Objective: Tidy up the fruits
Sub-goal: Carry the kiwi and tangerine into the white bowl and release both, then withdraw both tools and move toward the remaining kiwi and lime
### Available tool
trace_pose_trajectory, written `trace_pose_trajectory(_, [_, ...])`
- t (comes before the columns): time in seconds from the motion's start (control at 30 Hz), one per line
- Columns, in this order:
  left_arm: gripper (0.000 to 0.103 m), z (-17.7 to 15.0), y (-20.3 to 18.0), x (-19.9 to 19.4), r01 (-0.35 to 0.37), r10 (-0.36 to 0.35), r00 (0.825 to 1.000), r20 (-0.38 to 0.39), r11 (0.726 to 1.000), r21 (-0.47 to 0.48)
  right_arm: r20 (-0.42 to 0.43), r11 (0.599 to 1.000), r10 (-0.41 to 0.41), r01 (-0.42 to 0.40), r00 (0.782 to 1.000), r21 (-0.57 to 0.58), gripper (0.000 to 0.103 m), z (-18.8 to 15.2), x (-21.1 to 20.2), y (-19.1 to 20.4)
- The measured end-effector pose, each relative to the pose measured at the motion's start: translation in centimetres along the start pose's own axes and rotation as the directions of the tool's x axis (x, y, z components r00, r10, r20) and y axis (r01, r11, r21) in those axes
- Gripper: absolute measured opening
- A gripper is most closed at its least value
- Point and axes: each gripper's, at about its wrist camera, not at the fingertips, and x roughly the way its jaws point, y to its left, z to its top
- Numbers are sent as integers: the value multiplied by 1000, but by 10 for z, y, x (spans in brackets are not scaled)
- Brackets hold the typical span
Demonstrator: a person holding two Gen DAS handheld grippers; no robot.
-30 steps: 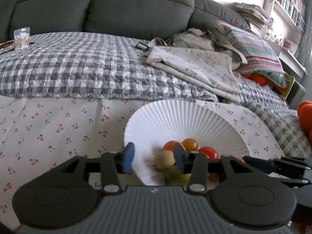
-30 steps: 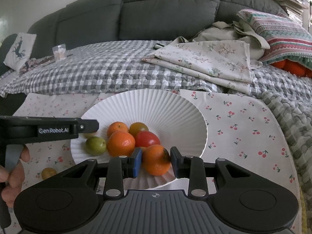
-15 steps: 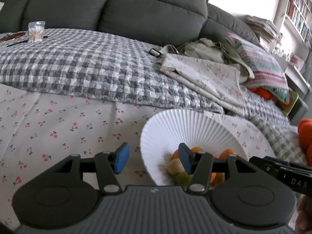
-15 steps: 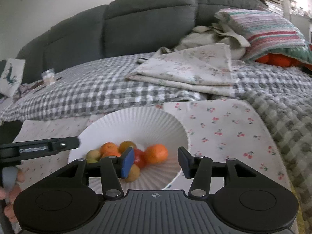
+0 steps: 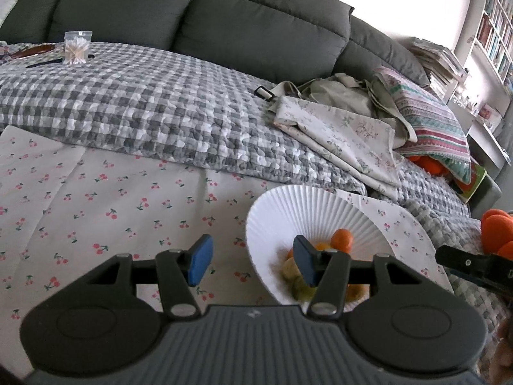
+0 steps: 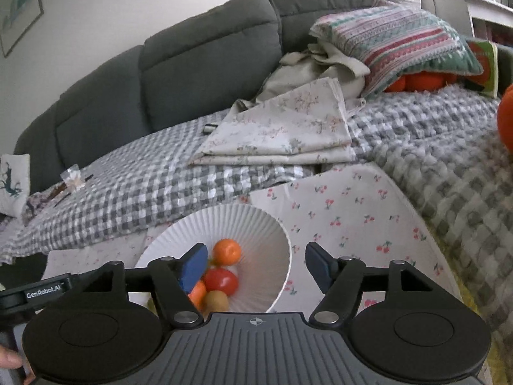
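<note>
A white ribbed bowl (image 5: 288, 211) (image 6: 256, 227) sits on the cherry-print cloth (image 5: 112, 199). It holds several fruits: an orange (image 6: 227, 251) (image 5: 341, 238), a red tomato (image 6: 221, 280), a brownish fruit (image 6: 217, 300) and green ones (image 5: 293, 268). My left gripper (image 5: 251, 264) is open and empty, raised left of the bowl. My right gripper (image 6: 256, 268) is open and empty, raised over the bowl's right rim. Its left pad (image 6: 192, 264) hides part of the fruits.
A grey checked quilt (image 5: 144, 106) covers the sofa behind. Folded floral cloth (image 5: 346, 134) (image 6: 282, 128) and a striped pillow (image 6: 400, 41) lie at the back right. Orange plush things (image 5: 497, 231) sit at the far right. A small bag of swabs (image 5: 76, 48) stands back left.
My right gripper let go of the orange in the bowl, opened wide and pulled up and back. My left gripper drew away leftward and opened wider.
</note>
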Motion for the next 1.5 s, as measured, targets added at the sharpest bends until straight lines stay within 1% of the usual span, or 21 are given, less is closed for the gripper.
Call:
trace_pose_trajectory(0.1, [55, -2, 4, -10, -4, 4, 1000, 9, 1000, 2, 6, 1000, 7, -6, 1000, -20, 70, -1, -7, 5])
trace_pose_trajectory(0.17, [55, -3, 7, -15, -11, 11, 1000, 8, 1000, -1, 14, 999, 18, -17, 1000, -27, 78, -2, -13, 9])
trace_pose_trajectory(0.23, [55, -6, 11, -19, -17, 17, 1000, 1, 1000, -12, 17, 999, 31, -31, 999, -39, 79, -3, -16, 14])
trace_pose_trajectory(0.37, [55, -17, 16, -29, -32, 32, 999, -37, 999, -14, 4, 995, 54, -54, 999, -84, 80, -9, -21, 28])
trace_pose_trajectory(0.47, [55, -27, 18, -31, -49, 50, 995, -81, 999, 13, -13, 989, 83, -84, 996, -124, 80, -16, -26, 38])
trace_pose_trajectory(0.6, [55, -38, 23, -32, -49, 54, 990, -128, 998, 46, -13, 980, 86, -86, 996, -178, 80, -23, -35, 47])
trace_pose_trajectory(0.77, [55, -52, 21, -27, -59, 82, 981, -177, 990, 131, -7, 979, 90, -90, 996, -181, 80, -23, -43, 45])
trace_pose_trajectory(0.97, [55, -62, 13, -21, -7, 40, 975, -216, 989, 151, -27, 982, 71, -74, 997, -173, 80, -24, -36, 39])
trace_pose_trajectory(1.07, [53, -68, 8, -15, -17, 60, 971, -231, 983, 182, -35, 981, 69, -75, 997, -181, 80, -26, -33, 40])
trace_pose_trajectory(1.13, [49, -72, 9, -12, -22, 68, 970, -234, 981, 194, -43, 979, 68, -75, 997, -191, 80, -28, -31, 42])
trace_pose_trajectory(1.17, [45, -73, 9, -11, -22, 69, 970, -234, 979, 200, -48, 978, 67, -75, 997, -197, 80, -29, -30, 43])
trace_pose_trajectory(1.27, [38, -76, 11, -10, -22, 72, 973, -220, 975, 221, -69, 974, 63, -77, 996, -215, 80, -35, -26, 46])
trace_pose_trajectory(1.37, [26, -75, 16, -11, -18, 65, 976, -209, 975, 220, -94, 972, 66, -86, 993, -217, 80, -42, -21, 51])
trace_pose_trajectory(1.43, [21, -73, 20, -12, -13, 57, 977, -207, 978, 210, -124, 971, 82, -107, 989, -214, 80, -48, -17, 56])
trace_pose_trajectory(1.5, [16, -72, 23, -13, -7, 49, 978, -203, 979, 204, -166, 969, 118, -150, 979, -198, 80, -56, -12, 62])
